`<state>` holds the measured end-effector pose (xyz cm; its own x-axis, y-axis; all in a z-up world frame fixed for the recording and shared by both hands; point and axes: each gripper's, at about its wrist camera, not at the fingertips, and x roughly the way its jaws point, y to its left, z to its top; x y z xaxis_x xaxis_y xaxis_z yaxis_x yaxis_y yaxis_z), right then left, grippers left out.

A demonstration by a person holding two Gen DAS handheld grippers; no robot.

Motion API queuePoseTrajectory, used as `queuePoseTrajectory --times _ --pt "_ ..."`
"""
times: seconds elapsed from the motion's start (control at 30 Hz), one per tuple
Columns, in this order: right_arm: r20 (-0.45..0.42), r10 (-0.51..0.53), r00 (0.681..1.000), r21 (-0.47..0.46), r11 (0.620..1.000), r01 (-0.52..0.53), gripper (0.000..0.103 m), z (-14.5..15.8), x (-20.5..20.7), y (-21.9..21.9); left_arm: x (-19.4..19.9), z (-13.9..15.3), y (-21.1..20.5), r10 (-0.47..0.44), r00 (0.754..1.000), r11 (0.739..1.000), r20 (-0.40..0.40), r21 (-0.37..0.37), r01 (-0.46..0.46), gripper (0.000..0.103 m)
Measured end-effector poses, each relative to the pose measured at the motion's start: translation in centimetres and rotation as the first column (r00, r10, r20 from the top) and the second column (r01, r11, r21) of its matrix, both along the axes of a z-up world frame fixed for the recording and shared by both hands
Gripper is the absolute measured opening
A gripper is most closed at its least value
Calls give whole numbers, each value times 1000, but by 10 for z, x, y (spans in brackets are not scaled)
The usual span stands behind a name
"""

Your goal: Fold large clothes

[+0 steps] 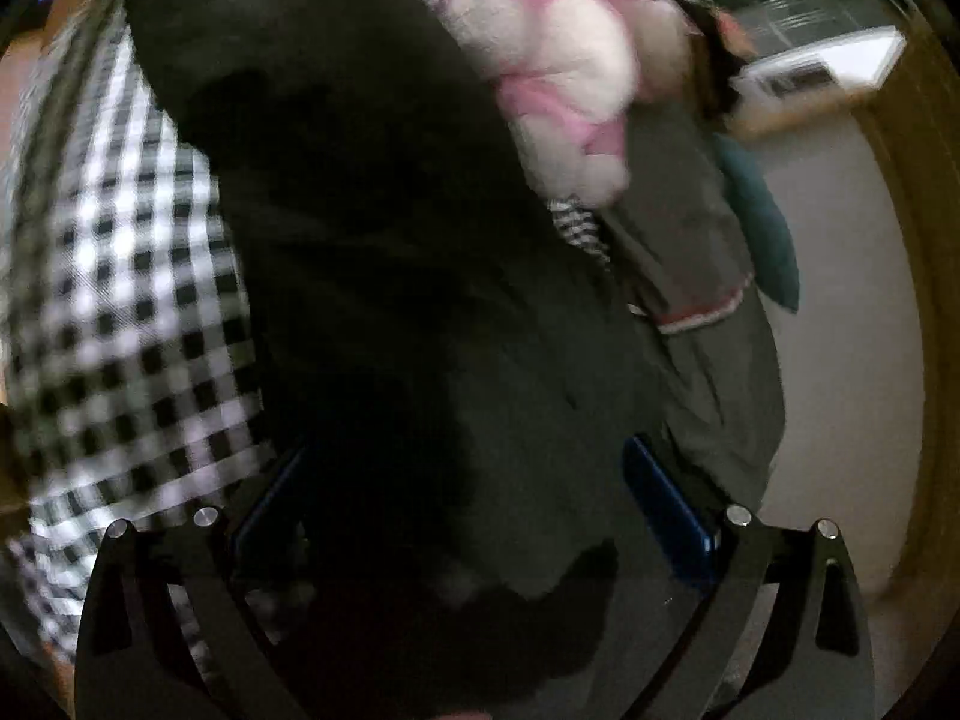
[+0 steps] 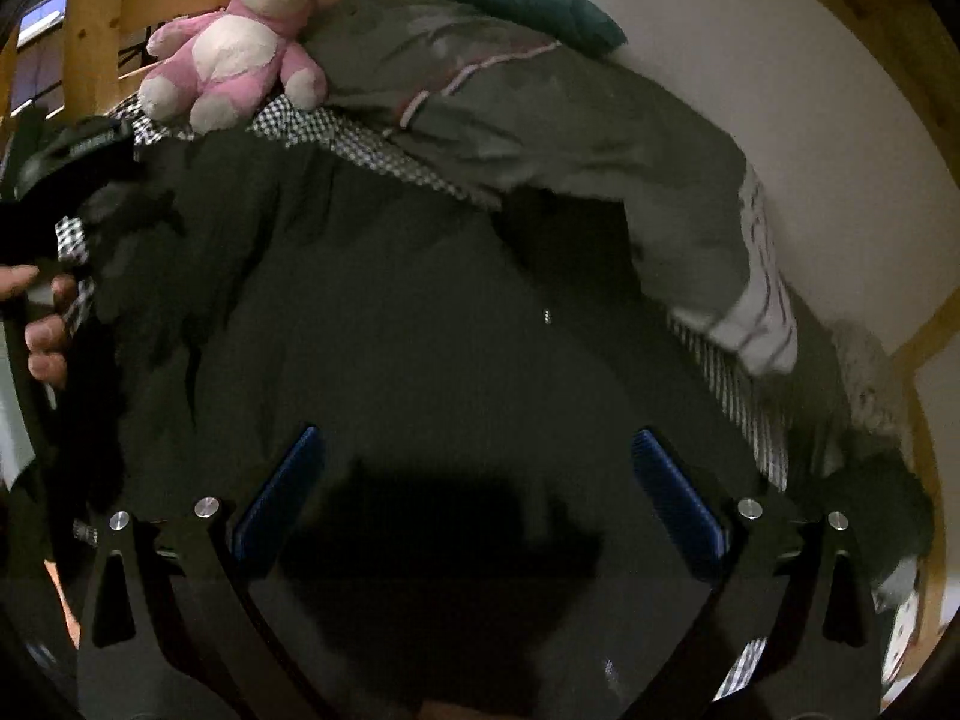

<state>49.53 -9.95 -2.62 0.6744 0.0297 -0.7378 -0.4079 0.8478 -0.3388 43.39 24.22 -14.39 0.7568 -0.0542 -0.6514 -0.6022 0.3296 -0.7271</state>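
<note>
A large dark garment (image 2: 390, 312) lies spread over a black-and-white checked bed sheet (image 1: 114, 300). In the left wrist view the same dark garment (image 1: 384, 252) fills the middle, blurred. My left gripper (image 1: 462, 480) hangs just above it, jaws wide apart, with nothing gripped between its blue pads (image 1: 672, 516). My right gripper (image 2: 474, 468) is also open over the garment, blue pads (image 2: 678, 498) spread, with only dark cloth beneath. At the left edge of the right wrist view a hand (image 2: 42, 324) holds the other gripper.
A pink and white plush bear (image 2: 234, 54) sits at the head of the bed by a wooden frame (image 2: 96, 30). A grey-green blanket (image 2: 540, 120) and a teal pillow (image 2: 534, 6) lie along the white wall (image 2: 780, 90).
</note>
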Motion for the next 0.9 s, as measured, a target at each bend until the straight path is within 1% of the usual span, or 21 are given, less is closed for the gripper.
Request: queuePoseTrajectory --times 0.07,0.1,0.2,0.23,0.33,0.37,0.4,0.43,0.47,0.53,0.57,0.6,0.63,0.67,0.7,0.73,0.77,0.8,0.83,0.87,0.9 --pt "6 9 1000 7 1000 -9 100 3 10 7 7 -5 8 47 999 997 26 -57 -46 97" --pt "7 16 1000 13 1000 -16 100 5 13 9 8 -4 12 88 994 993 58 -84 -83 97" --pt "4 68 998 32 997 -68 100 8 19 16 9 -3 26 216 967 973 132 -105 -204 97" --pt "4 84 996 33 996 -84 100 8 22 18 10 -5 30 262 955 963 136 -101 -250 97" --pt "21 104 994 13 994 -105 100 10 30 31 19 -11 40 291 950 954 117 -117 -277 97" --pt "21 111 994 9 994 -111 100 11 30 35 23 -10 40 280 953 957 117 -115 -267 97" --pt "18 125 992 6 992 -125 100 12 32 40 30 -8 38 233 965 969 118 -106 -221 97" --pt "19 134 991 5 991 -134 100 13 31 43 38 -7 41 176 975 981 132 -108 -162 97" --pt "29 149 988 -5 989 -149 100 15 31 50 46 -7 39 107 979 989 172 -122 -87 97" --pt "45 169 985 -15 986 -169 100 21 31 58 56 -9 38 37 984 991 173 -132 -14 97" --pt "52 180 982 -15 984 -180 100 25 32 61 59 -10 38 18 981 990 194 -144 10 97" --pt "64 193 979 -12 981 -193 100 29 31 63 62 -9 36 11 970 988 244 -155 28 97" --pt "74 201 977 -10 980 -201 100 33 31 65 64 -8 36 3 962 989 274 -146 39 97" --pt "90 215 972 -6 976 -216 100 40 31 68 67 -4 34 -21 960 990 280 -125 59 85" --pt "96 227 969 -2 974 -228 100 44 31 69 78 4 24 -109 963 992 248 -40 123 56" --pt "108 248 963 3 968 -249 100 53 30 71 88 12 13 -188 960 982 209 40 183 46" --pt "126 266 956 3 963 -269 100 60 29 73 100 23 -1 -274 944 959 184 125 254 40" --pt "145 280 949 1 959 -283 100 68 27 75 116 35 -25 -400 905 904 146 227 363 28" --pt "160 290 944 -3 956 -293 100 75 25 77 128 45 -47 -481 872 843 87 319 433 27" --pt "186 311 932 -14 949 -314 100 84 22 79 136 53 -73 -555 832 755 -3 419 505 24" --pt "206 335 920 -23 941 -337 100 94 19 80 138 58 -112 -612 781 626 -123 528 574 21"
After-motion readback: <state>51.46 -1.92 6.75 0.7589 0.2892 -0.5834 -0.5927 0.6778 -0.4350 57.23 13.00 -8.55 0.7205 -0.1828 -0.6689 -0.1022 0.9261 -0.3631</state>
